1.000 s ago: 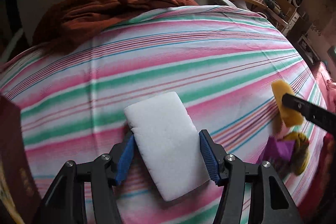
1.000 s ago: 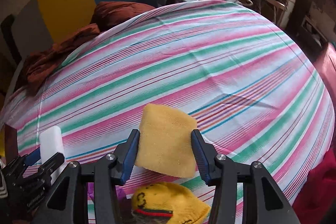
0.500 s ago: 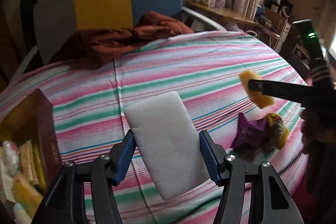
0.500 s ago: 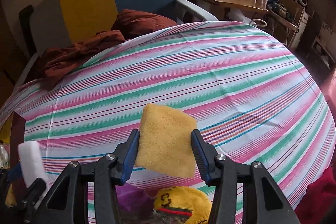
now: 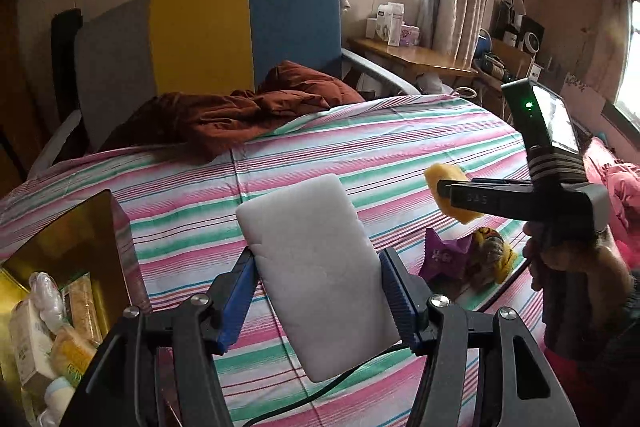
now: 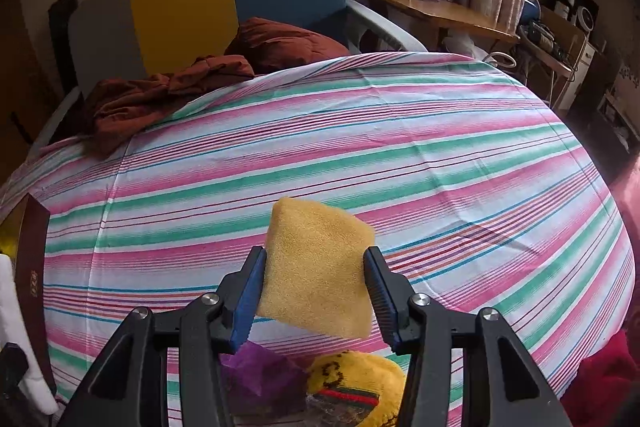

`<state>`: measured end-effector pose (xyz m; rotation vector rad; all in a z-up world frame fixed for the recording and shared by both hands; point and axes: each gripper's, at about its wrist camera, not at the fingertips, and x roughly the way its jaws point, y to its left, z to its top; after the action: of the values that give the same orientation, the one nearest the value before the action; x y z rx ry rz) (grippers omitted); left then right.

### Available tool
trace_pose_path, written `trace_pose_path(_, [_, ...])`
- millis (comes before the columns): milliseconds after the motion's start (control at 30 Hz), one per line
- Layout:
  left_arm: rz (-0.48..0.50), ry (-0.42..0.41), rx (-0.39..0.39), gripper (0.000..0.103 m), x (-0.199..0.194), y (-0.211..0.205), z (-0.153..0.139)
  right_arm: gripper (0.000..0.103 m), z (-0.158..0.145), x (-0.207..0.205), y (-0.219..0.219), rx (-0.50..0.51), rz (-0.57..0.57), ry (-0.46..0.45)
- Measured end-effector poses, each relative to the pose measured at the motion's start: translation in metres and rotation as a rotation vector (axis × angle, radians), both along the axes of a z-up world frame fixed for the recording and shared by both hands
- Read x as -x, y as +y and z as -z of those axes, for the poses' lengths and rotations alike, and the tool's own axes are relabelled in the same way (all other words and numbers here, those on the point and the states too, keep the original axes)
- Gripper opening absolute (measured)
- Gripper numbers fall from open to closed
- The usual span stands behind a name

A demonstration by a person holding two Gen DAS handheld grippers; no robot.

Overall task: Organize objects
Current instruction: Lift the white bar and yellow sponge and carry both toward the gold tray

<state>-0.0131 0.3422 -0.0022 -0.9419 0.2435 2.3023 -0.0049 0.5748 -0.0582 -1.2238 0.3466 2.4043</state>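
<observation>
- White sponge [image 5: 316,263]: clamped in left gripper [image 5: 318,301], long axis pointing forward, above bed's [image 5: 400,147] near-left corner; open box [image 5: 72,239] just left.
- Yellow sponge [image 6: 318,269]: clamped in right gripper [image 6: 316,299], farther from box.

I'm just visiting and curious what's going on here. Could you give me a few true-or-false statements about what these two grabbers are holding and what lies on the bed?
1. The left gripper holds a white sponge between its fingers. True.
2. The right gripper is empty. False: it is shut on a yellow sponge.
3. A rust-brown blanket lies crumpled at the far end of the striped bed. True.
4. The open box at the left edge is empty. False: it already holds several items.
5. A yellow knitted item lies on the bed next to a purple packet. True.
</observation>
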Motion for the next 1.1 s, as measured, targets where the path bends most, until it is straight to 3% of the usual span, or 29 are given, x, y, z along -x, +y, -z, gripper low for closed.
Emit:
trace_pose_path(633, [0.054, 0.003, -0.004, 0.062, -0.018, -0.002, -0.003, 0.050, -0.013, 0.006, -0.044, -0.045, -0.182, 0.058])
trace_pose_path(900, [0.068, 0.003, -0.019, 0.062, -0.023, -0.005, -0.008, 0.050, -0.016, 0.005, -0.043, -0.035, -0.173, 0.073])
trace_pose_path(1100, [0.069, 0.001, -0.029, 0.062, -0.025, -0.010, -0.010, 0.050, -0.028, -0.010, -0.014, 0.032, -0.061, 0.148])
